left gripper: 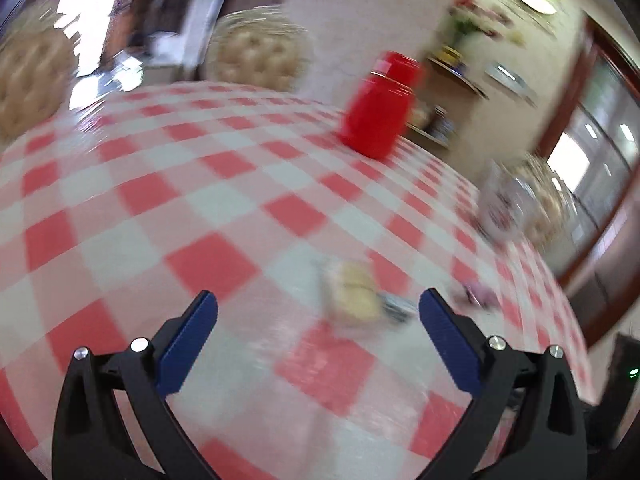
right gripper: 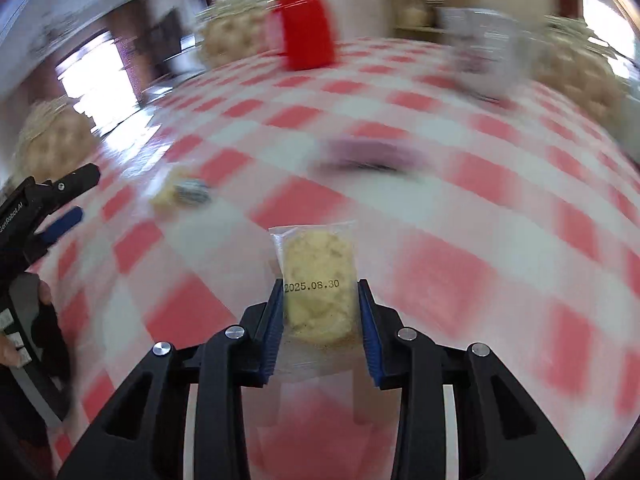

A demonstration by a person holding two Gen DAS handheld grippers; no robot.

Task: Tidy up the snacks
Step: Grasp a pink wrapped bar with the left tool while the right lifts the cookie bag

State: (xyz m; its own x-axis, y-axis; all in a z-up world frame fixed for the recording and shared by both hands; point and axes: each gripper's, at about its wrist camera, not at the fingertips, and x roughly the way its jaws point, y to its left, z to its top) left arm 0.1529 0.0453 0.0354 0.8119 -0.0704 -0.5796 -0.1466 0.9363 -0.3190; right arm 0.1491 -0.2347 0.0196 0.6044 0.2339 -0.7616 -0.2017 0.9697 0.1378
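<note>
The right gripper has its jaws narrowed onto a clear-wrapped biscuit packet, pads pressing its two long sides; the packet's long axis runs toward twelve o'clock, straight out along the fingers. The left gripper stands wide open and empty, with a second biscuit packet just ahead at one o'clock. Loose on the checked tablecloth I count two snacks: that biscuit and one purple packet. One red jar and one clear container stand at the far edge.

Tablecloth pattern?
Red, pink and white checks on the tablecloth, a gingham style. Clearest in the left wrist view, though both views are blurred.
</note>
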